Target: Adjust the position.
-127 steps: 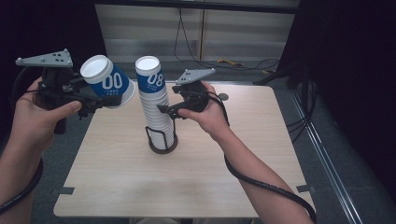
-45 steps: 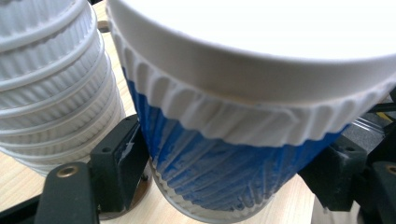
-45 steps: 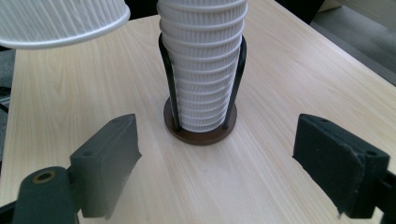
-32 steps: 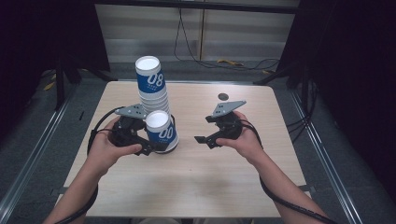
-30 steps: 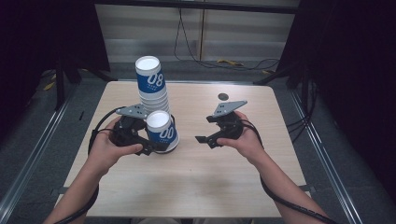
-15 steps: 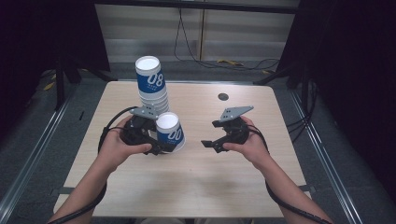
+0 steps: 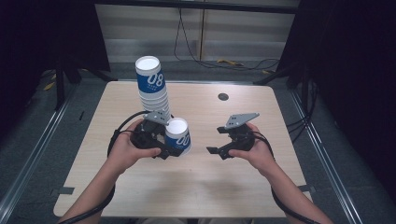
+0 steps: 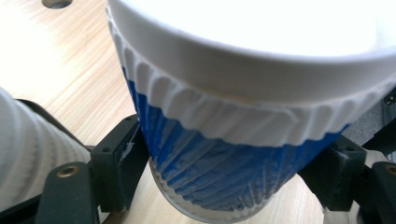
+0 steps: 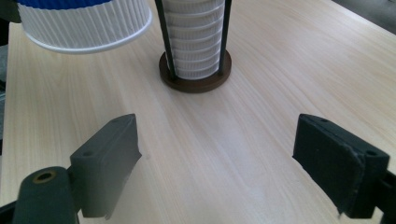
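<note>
- Left gripper, centre-left of the high view: jaws pinch the cup low on its blue ribbed wall, one pad on each side. In the left gripper view the black pads press the blue ribs from the lower left and lower right of the frame.
- Cup is upright, long axis about vertical, white rim up, "08" facing the camera. It sits just above or on the table, near frame centre; whether its base touches, I cannot tell.
- Right gripper, right of centre: jaws spread wide with nothing between them. Its tips point left toward the cup, a clear gap between.
- Key relation: the cup lies to the left of the right gripper's open jaws, at about the same height in the frame. The left hand already carries it, so the left is the nearer.
- Stack in its stand is above and behind the held cup, leaning slightly left; the two look close but apart.
- Judgement: next is setting the cup down or passing it rightward.
- Hidden: the cup's base is behind the left gripper in the high view and cut off at the bottom of the left gripper view. In the right gripper view just the cup's lower edge shows, upper left.
</note>
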### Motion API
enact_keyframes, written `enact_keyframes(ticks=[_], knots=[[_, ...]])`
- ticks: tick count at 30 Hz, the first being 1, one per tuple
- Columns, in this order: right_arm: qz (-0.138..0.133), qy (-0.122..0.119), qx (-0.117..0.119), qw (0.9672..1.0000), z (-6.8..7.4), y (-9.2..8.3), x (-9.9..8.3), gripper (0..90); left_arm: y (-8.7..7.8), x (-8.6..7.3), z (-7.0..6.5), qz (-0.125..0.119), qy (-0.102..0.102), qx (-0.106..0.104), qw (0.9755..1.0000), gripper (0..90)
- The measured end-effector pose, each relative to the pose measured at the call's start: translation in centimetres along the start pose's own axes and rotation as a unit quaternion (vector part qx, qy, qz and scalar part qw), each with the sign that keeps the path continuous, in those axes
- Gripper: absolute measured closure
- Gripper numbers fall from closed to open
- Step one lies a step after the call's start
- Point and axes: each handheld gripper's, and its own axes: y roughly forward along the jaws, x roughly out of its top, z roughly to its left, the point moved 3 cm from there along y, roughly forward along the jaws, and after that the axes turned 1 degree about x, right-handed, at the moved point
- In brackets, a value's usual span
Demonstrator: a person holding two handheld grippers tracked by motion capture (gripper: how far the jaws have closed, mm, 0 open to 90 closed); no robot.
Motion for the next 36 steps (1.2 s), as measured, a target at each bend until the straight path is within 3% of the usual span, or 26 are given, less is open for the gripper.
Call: enact_keyframes(ticks=[7, 20, 21, 23, 25, 26, 29, 30, 31, 32, 36], knots=[[0.005, -0.003, 0.008, 1.0000, 0.0, 0.2, -0.5, 13.5, 0.5, 0.0, 0.2, 0.027, 0.011, 0.013, 0.9995, 23.3], [0.009, -0.003, 0.017, 0.9998, 0.1, 0.4, -1.3, 13.5, 1.9, -0.4, 0.3, 0.062, 0.013, 0.021, 0.9978, 23.3], [0.009, -0.006, 0.017, 0.9998, 0.1, 0.4, -1.3, 13.5, 2.1, -0.4, 0.3, 0.078, 0.026, 0.021, 0.9964, 23.3], [0.009, -0.006, 0.018, 0.9998, 0.2, 0.3, -1.4, 13.5, 2.3, -0.3, 0.2, 0.090, 0.034, 0.023, 0.9951, 23.3], [0.009, -0.008, 0.019, 0.9997, 0.3, 0.3, -1.6, 13.5, 2.6, -0.3, 0.0, 0.084, 0.023, 0.023, 0.9959, 23.3], [0.010, -0.007, 0.020, 0.9997, 0.3, 0.3, -1.7, 13.5, 2.5, -0.3, 0.1, 0.092, 0.032, 0.024, 0.9949, 23.3], [0.013, -0.009, 0.023, 0.9996, 0.4, 0.4, -1.8, 13.5, 2.7, -0.3, 0.0, 0.096, 0.027, 0.028, 0.9946, 23.3], [0.014, -0.010, 0.025, 0.9995, 0.4, 0.4, -1.9, 13.5, 2.8, -0.3, 0.1, 0.103, 0.031, 0.028, 0.9938, 23.3], [0.015, -0.012, 0.025, 0.9995, 0.4, 0.4, -1.9, 13.5, 2.7, -0.3, 0.2, 0.119, 0.048, 0.026, 0.9914, 23.3], [0.015, -0.013, 0.027, 0.9994, 0.5, 0.4, -1.9, 13.5, 2.9, -0.3, 0.1, 0.117, 0.039, 0.029, 0.9919, 23.3], [0.017, -0.018, 0.032, 0.9992, 0.7, 0.3, -2.0, 13.5, 3.1, -0.3, -0.1, 0.134, 0.046, 0.027, 0.9895, 23.3]])
